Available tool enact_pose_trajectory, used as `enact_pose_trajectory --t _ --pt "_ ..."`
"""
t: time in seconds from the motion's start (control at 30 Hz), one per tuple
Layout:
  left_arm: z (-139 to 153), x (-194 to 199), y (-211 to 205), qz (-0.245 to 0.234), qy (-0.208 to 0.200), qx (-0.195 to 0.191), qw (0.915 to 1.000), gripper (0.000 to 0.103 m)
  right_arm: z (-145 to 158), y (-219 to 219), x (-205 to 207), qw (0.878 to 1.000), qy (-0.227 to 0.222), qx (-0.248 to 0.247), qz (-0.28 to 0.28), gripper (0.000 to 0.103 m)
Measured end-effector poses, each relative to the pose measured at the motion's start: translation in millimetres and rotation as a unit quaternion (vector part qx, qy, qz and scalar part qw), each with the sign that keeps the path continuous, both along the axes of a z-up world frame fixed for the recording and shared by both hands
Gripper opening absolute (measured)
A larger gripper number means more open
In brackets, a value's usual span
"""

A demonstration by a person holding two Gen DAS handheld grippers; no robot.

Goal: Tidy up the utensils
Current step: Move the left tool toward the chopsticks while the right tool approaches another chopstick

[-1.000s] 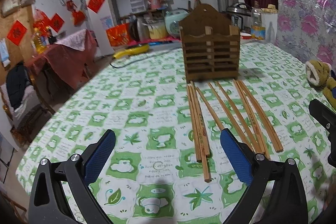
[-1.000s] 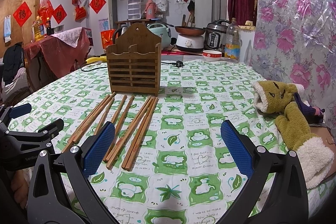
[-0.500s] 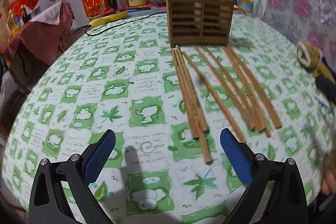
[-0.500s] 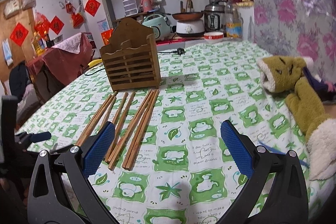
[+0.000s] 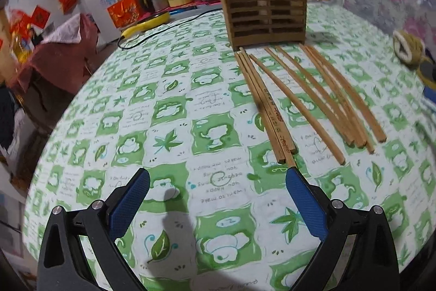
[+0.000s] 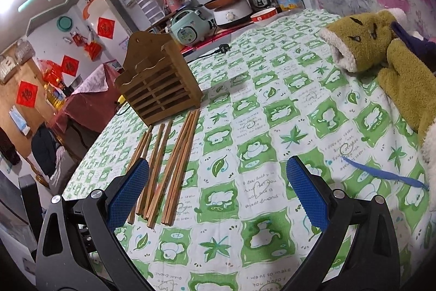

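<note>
Several wooden chopsticks (image 5: 299,100) lie side by side on the green and white tablecloth, their far ends near a slatted wooden utensil holder (image 5: 264,10) that stands upright and looks empty. My left gripper (image 5: 218,182) is open and empty, low over the cloth, its right finger tip (image 5: 295,176) just short of the nearest chopstick ends. My right gripper (image 6: 218,173) is open and empty, tilted, to the right of the chopsticks (image 6: 169,162). The holder (image 6: 158,89) stands beyond them.
Olive plush mittens (image 6: 381,56) lie on the table at the right, also in the left wrist view (image 5: 408,48). A blue strap (image 6: 381,173) lies near them. A black cable (image 5: 169,29) and yellow object (image 5: 147,23) sit at the table's far edge. Kitchen appliances stand behind.
My left gripper has moved forward and down toward the near ends of the chopsticks. My right gripper has tilted and moved closer over the table. Both stayed open.
</note>
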State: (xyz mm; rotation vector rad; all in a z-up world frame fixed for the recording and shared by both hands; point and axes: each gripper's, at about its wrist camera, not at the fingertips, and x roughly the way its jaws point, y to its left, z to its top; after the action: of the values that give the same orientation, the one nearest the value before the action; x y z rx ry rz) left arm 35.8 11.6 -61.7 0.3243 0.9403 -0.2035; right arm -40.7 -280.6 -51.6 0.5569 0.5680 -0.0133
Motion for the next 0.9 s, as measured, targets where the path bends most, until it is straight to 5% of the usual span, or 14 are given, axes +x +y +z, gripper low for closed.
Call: enact_pose_trajectory --t 0.33,0.43,0.53,0.67,0.9 --pt "-2.9 10.5 -27.3 -0.02 -0.019 0.07 0.9971 0.098 2.3 8.2 2.7 0.999 0.024 -0.032 0.001 0.097" --pt "-2.9 20.9 -22.6 -0.008 -0.016 0.07 0.9974 0.097 1.4 10.1 2.9 0.999 0.032 -0.035 0.005 0.097" --pt "-3.1 37.2 -4.6 0.041 -0.018 0.071 0.9964 0.083 1.8 11.6 3.7 0.999 0.032 -0.036 0.008 0.097" --pt "-1.0 45.4 4.1 0.046 0.005 0.024 0.9987 0.079 -0.7 17.1 11.1 0.997 0.048 -0.042 0.036 0.097" --pt "-5.4 50.6 -14.7 0.016 -0.003 0.038 0.9991 0.074 -15.3 56.2 23.5 0.971 0.135 -0.134 0.146 0.097"
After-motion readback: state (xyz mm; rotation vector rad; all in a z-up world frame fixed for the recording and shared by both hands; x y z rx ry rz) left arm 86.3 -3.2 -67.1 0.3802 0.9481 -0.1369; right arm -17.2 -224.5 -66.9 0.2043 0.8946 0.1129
